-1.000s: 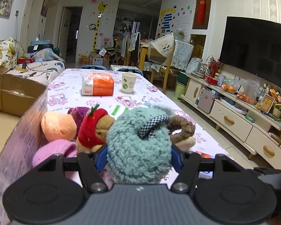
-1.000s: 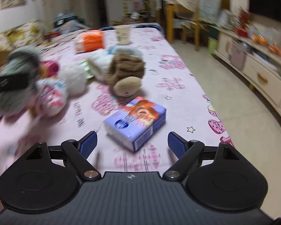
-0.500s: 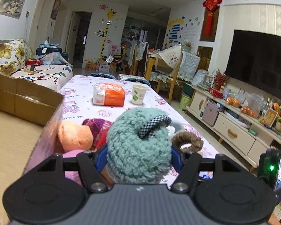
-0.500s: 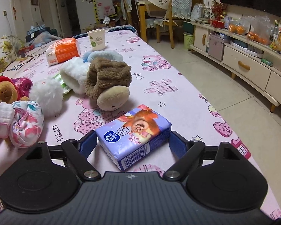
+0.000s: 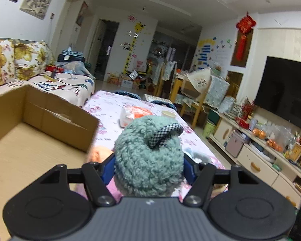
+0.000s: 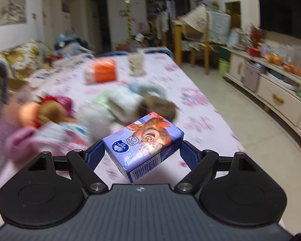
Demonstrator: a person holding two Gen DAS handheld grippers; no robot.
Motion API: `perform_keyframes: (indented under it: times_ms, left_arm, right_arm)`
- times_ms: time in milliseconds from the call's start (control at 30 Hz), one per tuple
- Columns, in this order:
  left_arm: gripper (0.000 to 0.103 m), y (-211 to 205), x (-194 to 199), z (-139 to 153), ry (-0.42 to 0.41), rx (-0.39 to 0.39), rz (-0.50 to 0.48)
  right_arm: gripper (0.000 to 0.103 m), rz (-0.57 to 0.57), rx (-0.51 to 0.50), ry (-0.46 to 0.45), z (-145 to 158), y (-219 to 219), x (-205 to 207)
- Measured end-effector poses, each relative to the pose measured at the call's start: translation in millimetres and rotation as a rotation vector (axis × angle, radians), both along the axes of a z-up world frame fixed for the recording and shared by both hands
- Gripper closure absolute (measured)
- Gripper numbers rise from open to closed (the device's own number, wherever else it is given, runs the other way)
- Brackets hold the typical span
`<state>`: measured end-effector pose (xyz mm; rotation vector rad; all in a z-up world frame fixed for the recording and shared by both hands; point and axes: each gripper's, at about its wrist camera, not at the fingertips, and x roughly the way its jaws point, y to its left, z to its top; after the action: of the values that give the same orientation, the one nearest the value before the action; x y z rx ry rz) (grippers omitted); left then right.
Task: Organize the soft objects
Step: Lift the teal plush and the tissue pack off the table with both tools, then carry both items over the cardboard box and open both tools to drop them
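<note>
My left gripper (image 5: 149,167) is shut on a fuzzy teal plush (image 5: 148,156) with a checkered loop and holds it high above the table, beside the open cardboard box (image 5: 50,116) on the left. My right gripper (image 6: 141,151) is shut on a purple tissue pack (image 6: 144,142) and holds it lifted and tilted above the pink tablecloth (image 6: 198,104). Several soft toys lie blurred on the table behind it: a brown plush (image 6: 158,106), a white fluffy one (image 6: 114,108), an orange and red one (image 6: 40,112).
An orange tissue pack (image 6: 102,71) and a paper cup (image 6: 136,63) stand farther back on the table. A floral sofa (image 5: 14,64) is on the left; a TV cabinet (image 5: 271,156) and chairs are on the right, across open floor.
My left gripper rose with the teal plush and now looks over the box rim. My right gripper closed on the tissue pack and lifted it off the table.
</note>
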<state>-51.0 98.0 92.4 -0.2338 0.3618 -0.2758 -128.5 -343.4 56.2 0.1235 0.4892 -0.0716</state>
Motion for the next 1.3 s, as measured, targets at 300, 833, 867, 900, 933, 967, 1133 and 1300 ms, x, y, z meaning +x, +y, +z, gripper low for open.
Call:
perform_keyframes:
  times_ms: [300,833,867,900,933,967,1133,1300]
  left_arm:
    - [0.037,54,3,10,-0.016,-0.042,0.205]
    - [0.035,144,10,-1,0.09,-0.114,0.58]
    - [0.033,142,12,-1,0.093,-0.101,0.579]
    - [0.031,140,10,-1,0.089,-0.093,0.575]
    - [0.029,139,11,0,0.082,-0.087,0.566]
    - [0.024,136,11,0,0.072,-0.087,0.551]
    - [0.011,130,7,2,0.034,-0.048,0.535]
    - [0.011,128,6,2,0.018,-0.063,0.52]
  right_arm:
    - [0.0,0.279,0.068,-0.122,48,71,-6]
    - [0.0,0.711,0.013,-0.086,45,222,28]
    - [0.0,0.716,0.0,-0.081,44,222,27]
    - [0.0,0.715,-0.011,-0.077,42,225,25]
    - [0.0,0.714,-0.013,-0.075,41,225,22]
    - [0.0,0.711,-0.004,-0.077,42,224,15]
    - [0.0,0.652,0.08,-0.109,51,202,7]
    - [0.0,0.569,0.117,-0.147,56,181,-14]
